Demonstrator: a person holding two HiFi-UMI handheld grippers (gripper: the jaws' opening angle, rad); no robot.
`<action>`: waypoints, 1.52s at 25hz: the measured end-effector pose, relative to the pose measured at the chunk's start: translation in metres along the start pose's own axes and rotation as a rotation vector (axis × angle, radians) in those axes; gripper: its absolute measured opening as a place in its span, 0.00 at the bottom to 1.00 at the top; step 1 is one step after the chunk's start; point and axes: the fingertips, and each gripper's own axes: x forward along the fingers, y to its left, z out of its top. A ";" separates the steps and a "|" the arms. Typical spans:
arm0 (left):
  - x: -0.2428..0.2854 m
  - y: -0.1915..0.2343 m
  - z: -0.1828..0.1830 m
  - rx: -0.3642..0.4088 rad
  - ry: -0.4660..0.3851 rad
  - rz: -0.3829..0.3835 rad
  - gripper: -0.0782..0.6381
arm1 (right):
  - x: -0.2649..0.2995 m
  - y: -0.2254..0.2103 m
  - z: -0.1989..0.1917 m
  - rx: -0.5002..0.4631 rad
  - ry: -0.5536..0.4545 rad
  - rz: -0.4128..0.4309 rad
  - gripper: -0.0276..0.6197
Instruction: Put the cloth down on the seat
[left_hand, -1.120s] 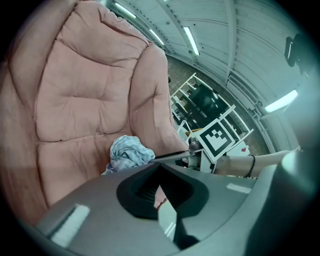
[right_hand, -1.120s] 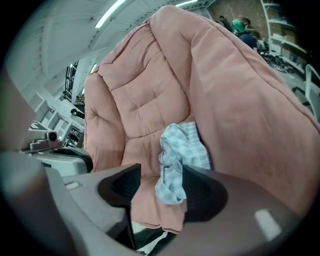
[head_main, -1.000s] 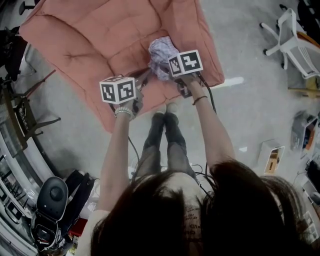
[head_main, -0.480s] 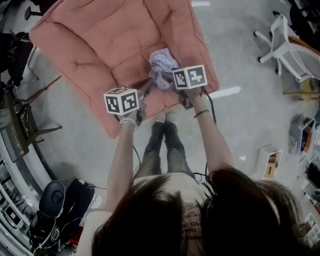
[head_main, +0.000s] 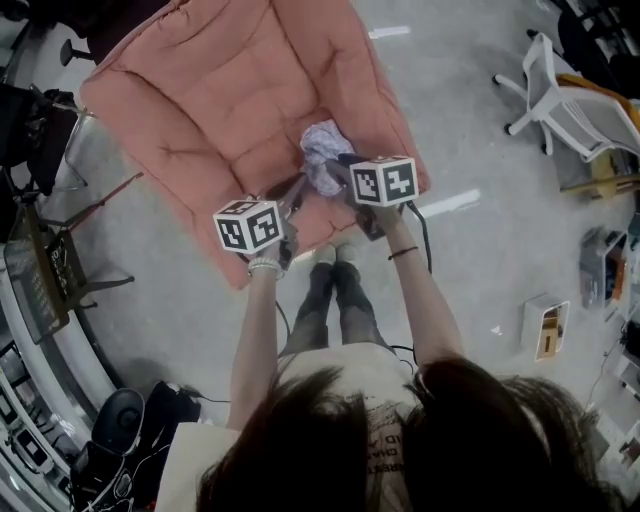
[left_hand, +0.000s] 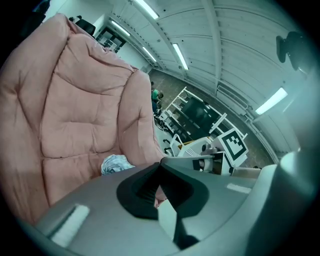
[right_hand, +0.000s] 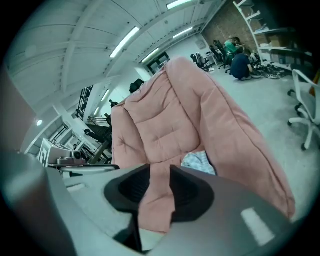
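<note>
Grey floor; one pink seat, one cloth on it.

Open room above the seat, padded sides rising left and right, cloth bunched near front edge

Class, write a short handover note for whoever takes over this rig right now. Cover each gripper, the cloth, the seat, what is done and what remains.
Left gripper: shut, empty.
Right gripper: open. Its jaws have just been closing, with nothing between them.
Cloth: lies crumpled on the pink seat beside one armrest, and neither gripper holds it.
Done: the cloth is down and released.
Left: probably nothing except drawing the grippers back.
</note>
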 end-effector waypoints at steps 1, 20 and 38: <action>-0.003 -0.005 0.002 0.004 -0.011 -0.004 0.10 | -0.005 0.005 0.002 0.001 -0.016 0.003 0.24; -0.060 -0.094 0.051 0.156 -0.136 -0.121 0.10 | -0.095 0.089 0.033 -0.046 -0.234 0.065 0.16; -0.093 -0.141 0.074 0.253 -0.201 -0.177 0.10 | -0.151 0.128 0.050 -0.122 -0.346 0.106 0.05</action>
